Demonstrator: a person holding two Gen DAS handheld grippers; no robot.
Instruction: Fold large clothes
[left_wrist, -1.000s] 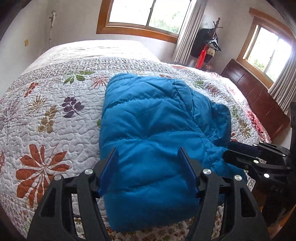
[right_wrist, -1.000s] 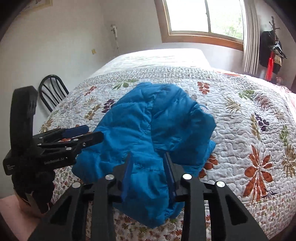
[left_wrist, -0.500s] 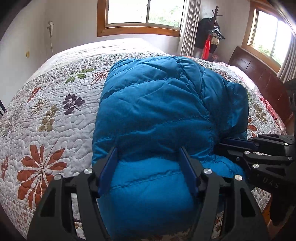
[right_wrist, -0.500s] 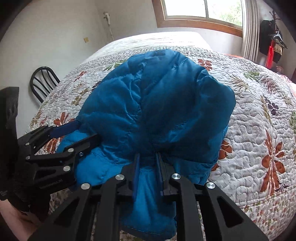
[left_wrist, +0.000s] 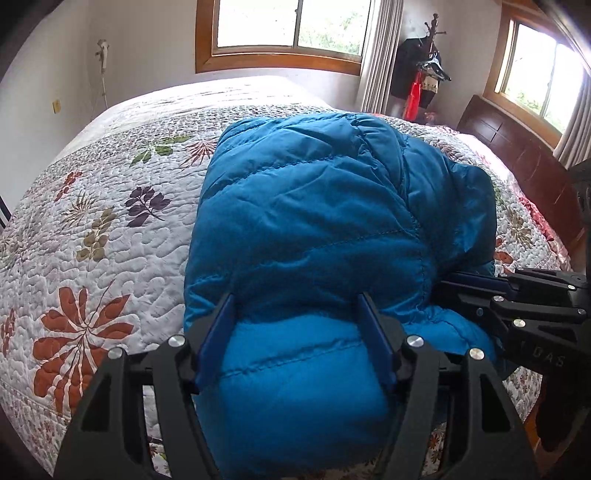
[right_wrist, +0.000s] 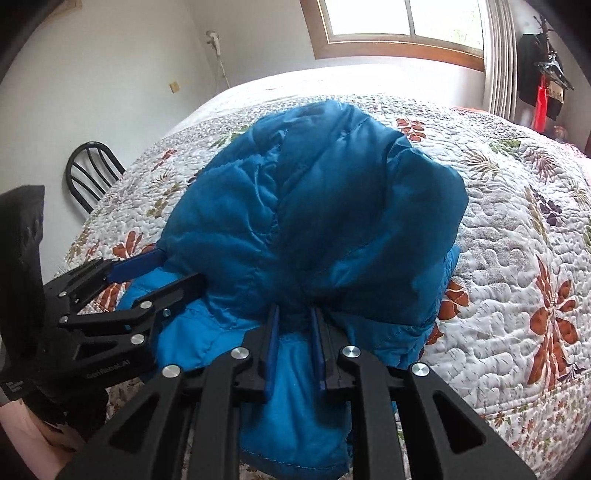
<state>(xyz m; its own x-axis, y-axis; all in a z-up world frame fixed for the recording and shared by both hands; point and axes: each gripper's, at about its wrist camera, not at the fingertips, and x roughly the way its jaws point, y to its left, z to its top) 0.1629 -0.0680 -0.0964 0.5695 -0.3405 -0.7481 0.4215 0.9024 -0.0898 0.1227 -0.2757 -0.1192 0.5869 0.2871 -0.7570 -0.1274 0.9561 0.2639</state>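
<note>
Item: blue puffer jacket (left_wrist: 314, 229), quilted, bunched into a thick bundle. Loc: on the bed (left_wrist: 110, 229), near edge, over the floral quilt; front part of the bundle hangs past the bed edge toward you.

Your left hand-held gripper (left_wrist: 295, 332): jaws fairly wide, a fat roll of jacket between the blue pads (left_wrist: 214, 339), fabric filling the gap and pressed against both pads. In the right-wrist view it comes in at the jacket's left side (right_wrist: 162, 273), one finger above the fold, one under.

Your right hand-held gripper (right_wrist: 293, 350): jaws narrow, just been closing, pinched on a gathered fold at the jacket's near edge, w/ cloth bulging out above and below the pads.

Around the jacket: black chair (right_wrist: 92, 173) off to its left by the wall; window (left_wrist: 291, 33) beyond it; dark wooden headboard (left_wrist: 517, 158) to its right; coat stand (left_wrist: 424, 74) w/ hung items in the far corner.
</note>
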